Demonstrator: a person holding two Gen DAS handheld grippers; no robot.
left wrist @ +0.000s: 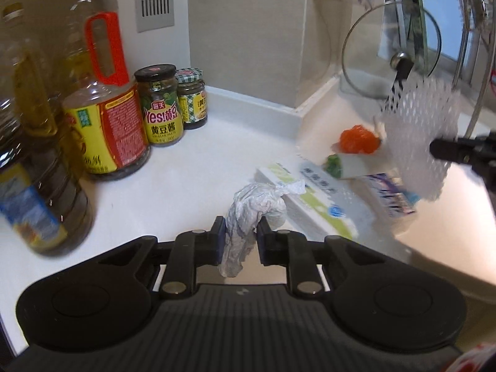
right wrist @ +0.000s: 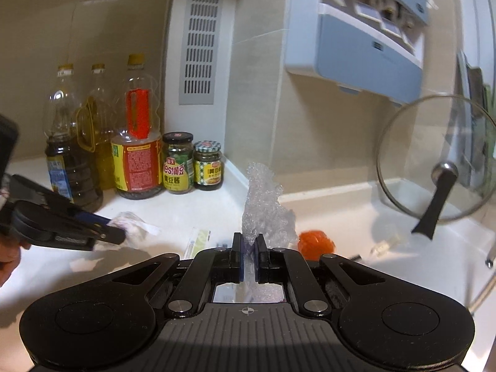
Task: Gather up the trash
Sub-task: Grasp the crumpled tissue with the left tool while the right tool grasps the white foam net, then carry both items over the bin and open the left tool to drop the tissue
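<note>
My left gripper (left wrist: pixel 240 238) is shut on a crumpled white plastic wrapper (left wrist: pixel 251 210) and holds it just above the white counter (left wrist: pixel 186 170); it also shows in the right wrist view (right wrist: pixel 117 232) with the wrapper (right wrist: pixel 133 224). My right gripper (right wrist: pixel 248 260) is shut on a white foam net sleeve (right wrist: pixel 263 207), which stands up between its jaws; the sleeve shows raised at the right of the left wrist view (left wrist: pixel 421 142). On the counter lie flat cartons (left wrist: pixel 310 201), an orange mesh ball (left wrist: pixel 359 139) and a white-and-green wrapper (left wrist: pixel 350 164).
Oil bottles (left wrist: pixel 105 117) and two sauce jars (left wrist: pixel 161 108) stand at the back left against the wall. A glass pot lid (left wrist: pixel 390 59) leans at the back right. A blue wall rack (right wrist: pixel 365 37) hangs above. The counter's edge runs along the right.
</note>
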